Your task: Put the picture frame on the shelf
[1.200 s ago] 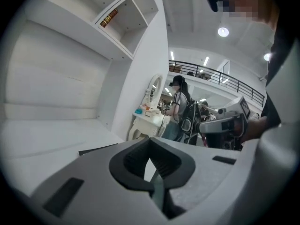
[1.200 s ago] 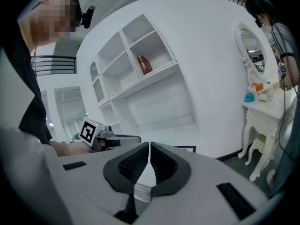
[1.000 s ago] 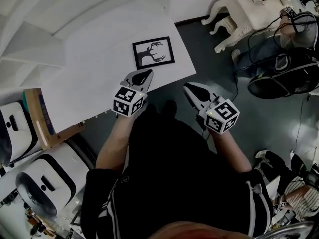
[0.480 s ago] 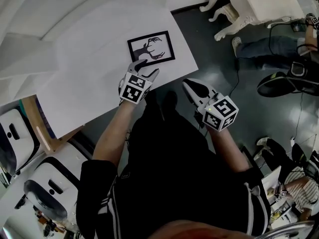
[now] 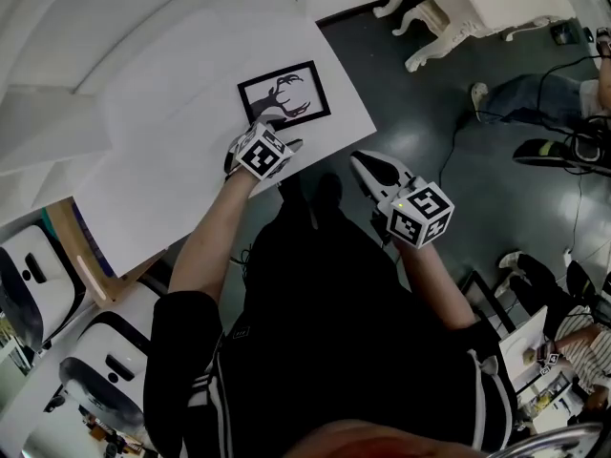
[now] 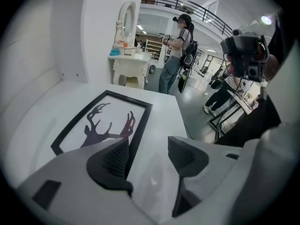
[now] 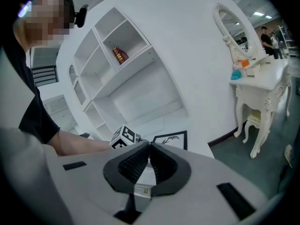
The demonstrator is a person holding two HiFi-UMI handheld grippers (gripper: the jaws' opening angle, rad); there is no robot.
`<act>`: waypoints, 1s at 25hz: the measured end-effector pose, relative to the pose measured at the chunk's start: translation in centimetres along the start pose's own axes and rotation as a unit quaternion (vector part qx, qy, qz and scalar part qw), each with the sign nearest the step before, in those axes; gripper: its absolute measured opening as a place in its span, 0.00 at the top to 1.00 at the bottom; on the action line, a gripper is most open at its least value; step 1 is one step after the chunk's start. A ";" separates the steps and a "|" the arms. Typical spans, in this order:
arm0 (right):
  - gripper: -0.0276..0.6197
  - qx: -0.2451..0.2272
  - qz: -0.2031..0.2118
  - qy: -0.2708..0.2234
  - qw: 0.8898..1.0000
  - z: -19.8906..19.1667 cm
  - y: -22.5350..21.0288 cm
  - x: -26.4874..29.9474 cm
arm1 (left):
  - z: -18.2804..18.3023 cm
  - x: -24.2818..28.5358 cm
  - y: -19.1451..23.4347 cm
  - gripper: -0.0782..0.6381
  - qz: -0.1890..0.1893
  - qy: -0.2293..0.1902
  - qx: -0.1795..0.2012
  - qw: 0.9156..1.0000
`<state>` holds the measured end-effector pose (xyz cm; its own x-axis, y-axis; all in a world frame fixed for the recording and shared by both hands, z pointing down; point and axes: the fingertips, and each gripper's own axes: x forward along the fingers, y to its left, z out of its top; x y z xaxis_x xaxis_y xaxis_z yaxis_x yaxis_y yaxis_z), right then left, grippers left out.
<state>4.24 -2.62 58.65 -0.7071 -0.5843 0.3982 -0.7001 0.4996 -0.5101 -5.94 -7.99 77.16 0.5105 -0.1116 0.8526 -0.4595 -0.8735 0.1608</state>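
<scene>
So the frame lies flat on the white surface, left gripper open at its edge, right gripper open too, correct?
No: the right gripper is shut and empty, per the right gripper view. The left gripper has just been opening its jaws, with only white surface between them, at the edge of the flat picture frame.

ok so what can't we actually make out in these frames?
- Left gripper view: the left tongs have just been opening and grip nothing; one jaw covers the near edge of the picture frame.
- Head view: the marker cube hides those tips, so contact with the frame is unclear.
- Right gripper view: the shut right tongs block the frame's lower part; the brown item on the shelf is too small to identify.
</scene>
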 end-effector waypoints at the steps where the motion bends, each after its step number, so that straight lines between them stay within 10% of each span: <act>1: 0.92 0.002 -0.002 0.000 1.000 -0.1 -0.1 0.0 | -0.2 0.2 -0.1 0.54 -0.004 0.003 -0.001 1.000; 25: 0.92 0.014 -0.005 0.007 1.000 -3.2 1.1 -2.1 | -2.8 -0.2 -7.4 0.53 -0.043 0.026 0.005 0.999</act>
<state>4.62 1.24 59.72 -0.7012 -0.5797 0.4150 -0.7047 0.4753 -0.5268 -4.65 -0.19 77.16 0.5095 -0.0120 0.8604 -0.4082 -0.8836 0.2294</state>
